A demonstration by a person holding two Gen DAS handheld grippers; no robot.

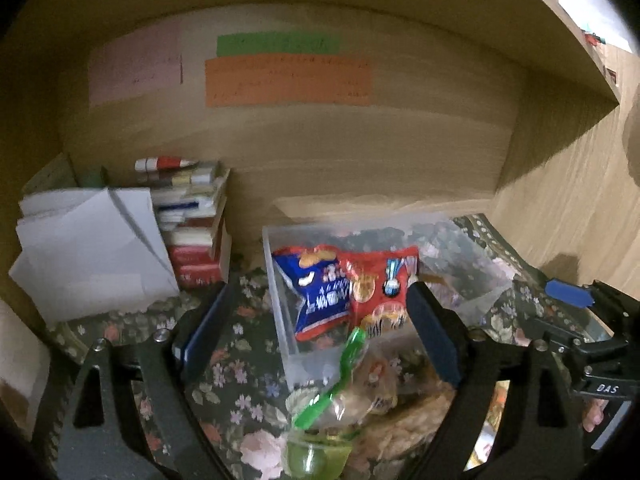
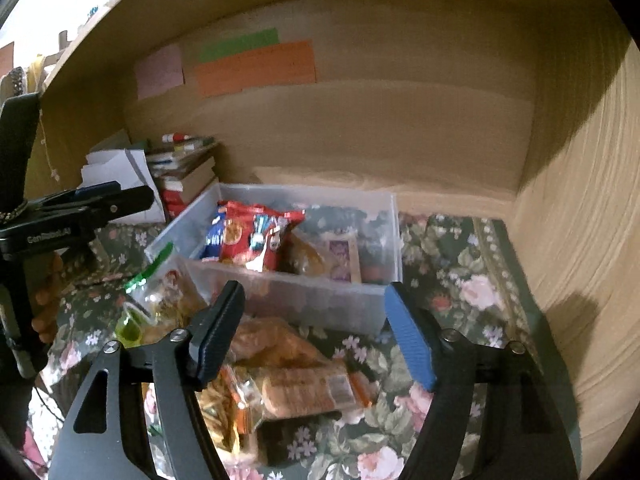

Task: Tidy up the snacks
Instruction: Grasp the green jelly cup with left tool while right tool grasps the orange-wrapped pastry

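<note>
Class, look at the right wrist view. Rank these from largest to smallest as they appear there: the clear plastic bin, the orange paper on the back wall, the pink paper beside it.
1. Clear plastic bin
2. Orange paper
3. Pink paper

The bin sits nearer the camera, which inflates its apparent size.

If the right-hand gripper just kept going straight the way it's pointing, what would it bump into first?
Most likely the near wall of the clear plastic bin, just beyond the open right gripper. The packaged snacks lie lower, beneath its fingers; depth is hard to judge.

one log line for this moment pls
left gripper: open, empty | right gripper: open, empty | clear bin: holds red packet | green-zip bag: outside bin
</note>
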